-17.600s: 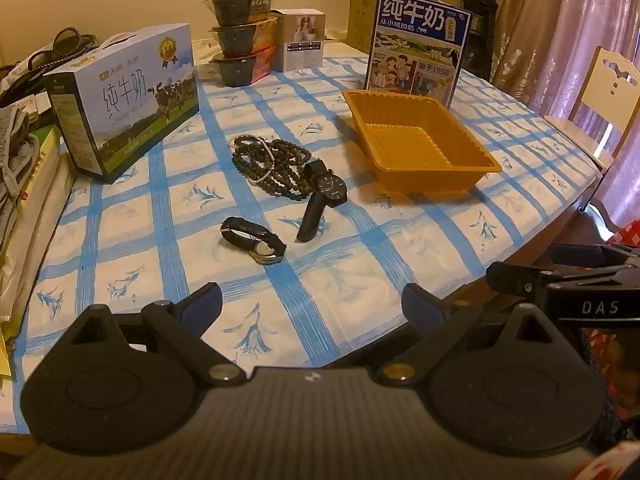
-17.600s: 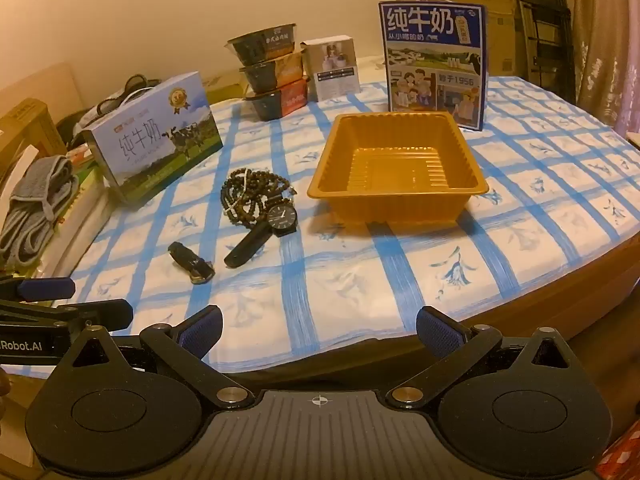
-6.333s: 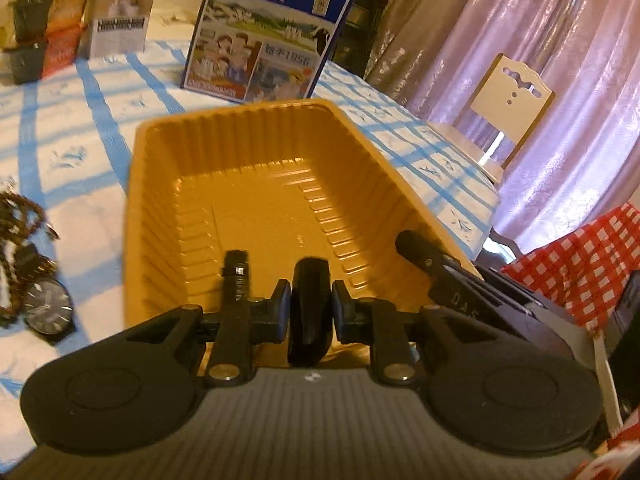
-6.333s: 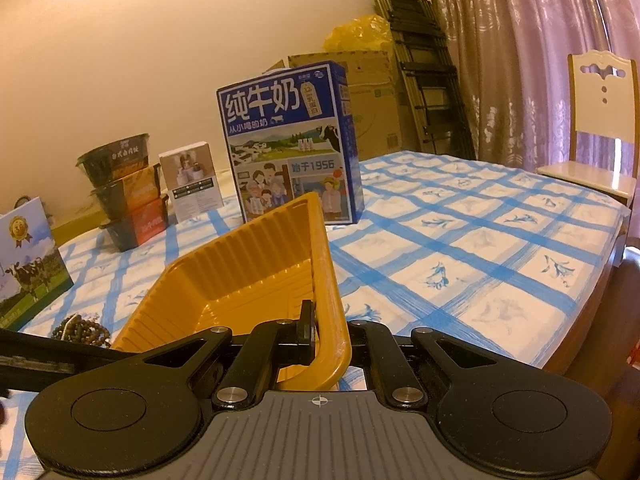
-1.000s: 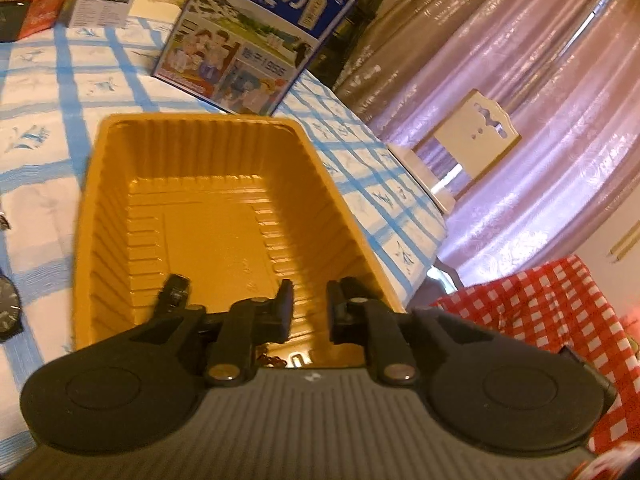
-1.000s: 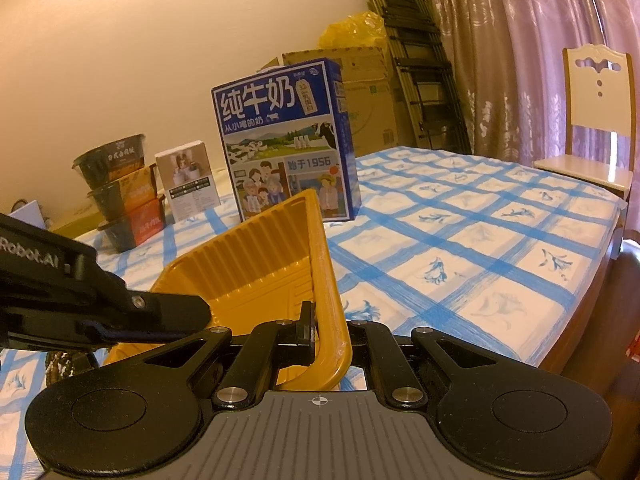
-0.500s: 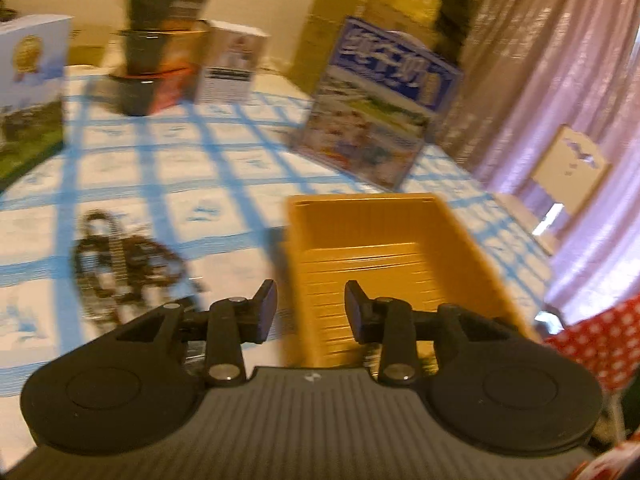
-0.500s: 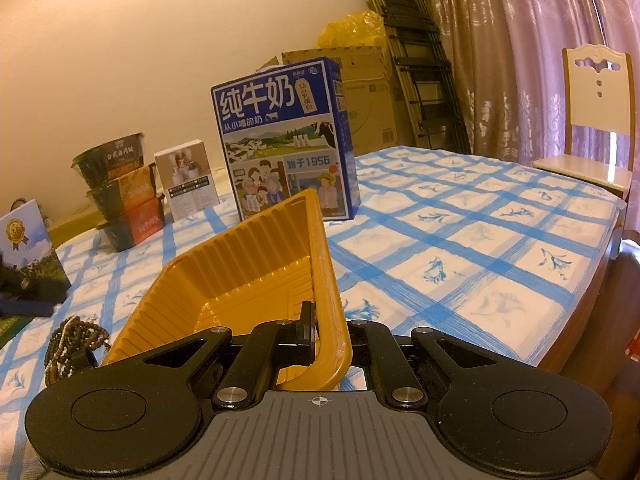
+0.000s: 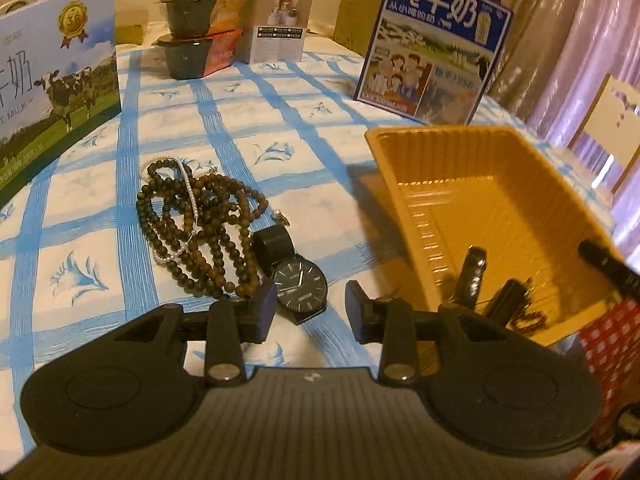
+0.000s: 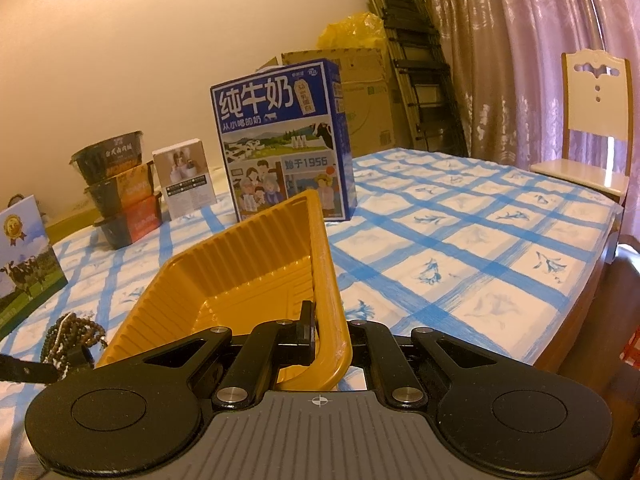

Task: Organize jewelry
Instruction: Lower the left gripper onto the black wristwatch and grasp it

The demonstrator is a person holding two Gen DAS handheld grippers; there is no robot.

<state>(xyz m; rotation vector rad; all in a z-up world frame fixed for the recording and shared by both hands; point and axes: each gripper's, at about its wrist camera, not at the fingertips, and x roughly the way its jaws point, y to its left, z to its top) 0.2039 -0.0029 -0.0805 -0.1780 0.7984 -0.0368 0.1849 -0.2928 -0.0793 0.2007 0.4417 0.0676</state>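
An orange plastic tray (image 9: 496, 184) sits on the blue-checked tablecloth, with a dark bracelet (image 9: 474, 278) lying in its near corner. My left gripper (image 9: 312, 312) is open and empty, just above a black wristwatch (image 9: 298, 284) next to a heap of brown bead strands (image 9: 200, 216) with a thin pearl string. My right gripper (image 10: 330, 334) is shut on the tray's near rim (image 10: 328, 304); its finger shows in the left wrist view (image 9: 608, 266).
A blue milk carton (image 9: 432, 40) stands behind the tray. A cow-print milk box (image 9: 52, 76) stands at the left. Stacked dark bowls (image 9: 196, 20) and a small white box (image 9: 280, 32) are at the back. A chair (image 10: 592, 120) stands beyond the table's right edge.
My left gripper let go of the bracelet in the tray, swung left out of the tray and down over the watch, and its jaws opened wider. The right gripper kept its hold on the rim.
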